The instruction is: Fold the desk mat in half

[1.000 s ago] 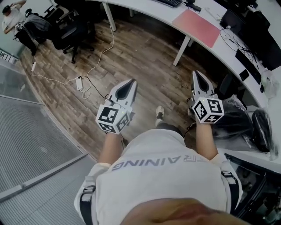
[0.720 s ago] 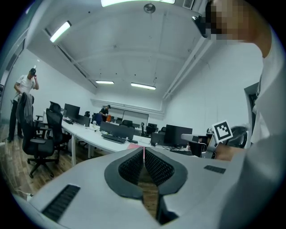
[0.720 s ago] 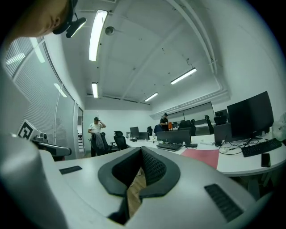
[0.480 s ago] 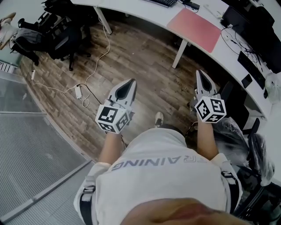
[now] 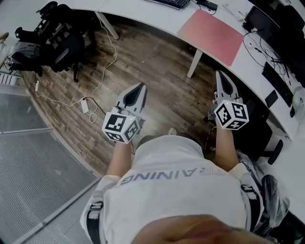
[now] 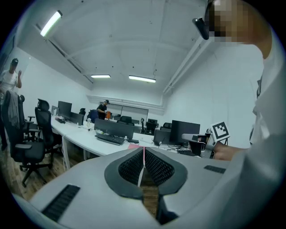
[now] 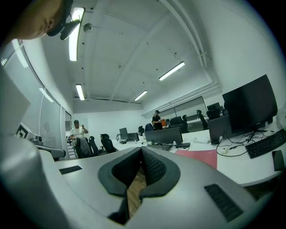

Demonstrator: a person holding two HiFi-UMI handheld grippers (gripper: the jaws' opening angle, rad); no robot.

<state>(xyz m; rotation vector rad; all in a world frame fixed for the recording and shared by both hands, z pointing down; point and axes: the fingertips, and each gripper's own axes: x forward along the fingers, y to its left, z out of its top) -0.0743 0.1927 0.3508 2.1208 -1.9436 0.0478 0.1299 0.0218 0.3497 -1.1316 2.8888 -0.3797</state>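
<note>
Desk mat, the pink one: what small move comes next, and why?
Probably step closer and bring both grippers to the desk mat's near edge. It lies flat and unfolded on the desk, while the left gripper and right gripper hang shut and empty over the floor, short of it.

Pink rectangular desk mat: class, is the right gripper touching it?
Apart. The head view shows the right gripper, jaws shut, over the brown wooden floor, short of the white desk bearing the pink rectangular desk mat.

We saw a wood floor (image 5: 157, 66) with black office chairs (image 5: 59, 40) and a white power adapter (image 5: 85, 105) (its cable trailing), plus a keyboard (image 5: 174, 3) on the white table (image 5: 143, 8).
</note>
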